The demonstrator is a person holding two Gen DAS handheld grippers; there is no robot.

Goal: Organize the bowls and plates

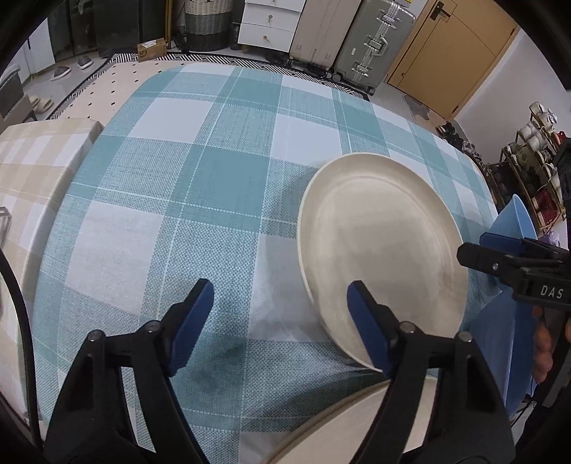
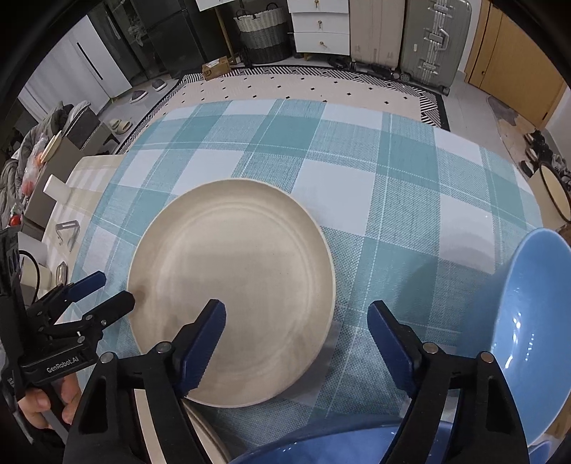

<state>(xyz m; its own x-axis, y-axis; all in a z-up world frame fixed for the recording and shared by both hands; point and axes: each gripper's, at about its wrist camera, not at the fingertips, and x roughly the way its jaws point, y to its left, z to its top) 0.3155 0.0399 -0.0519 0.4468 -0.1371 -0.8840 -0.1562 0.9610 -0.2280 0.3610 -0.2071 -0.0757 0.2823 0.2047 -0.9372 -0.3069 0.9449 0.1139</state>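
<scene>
- The left tool (image 1: 280, 303) hangs over the worktop (image 1: 200, 185) with its fingers spread wide and nothing between them; its right finger sits above the near edge of the cream plate (image 1: 383, 246).
- The same plate (image 2: 232, 292) lies flat on the teal-and-white checked cloth, towards the near side of the worktop.
- The right tool (image 2: 296, 321) is also spread and empty, its left finger over the plate's near part, its right finger over bare cloth.
- In the right wrist view the left tool (image 2: 103, 292) shows at the plate's left rim, one finger tip touching or just beside the rim; I cannot tell which.
- A blue bowl (image 2: 535, 328) sits tilted at the right, just beside the right tool and apart from the plate.
- A second blue dish (image 2: 321, 449) shows at the bottom edge, under the right tool.
- Another cream plate (image 1: 357, 421) lies at the near edge, partly under the left tool.
- In the left wrist view the right tool (image 1: 499, 257) comes in from the right, in front of the blue bowl (image 1: 510, 221).
- Suitcases (image 2: 428, 35) and a white drawer unit (image 2: 319, 25) stand on the floor beyond.
</scene>
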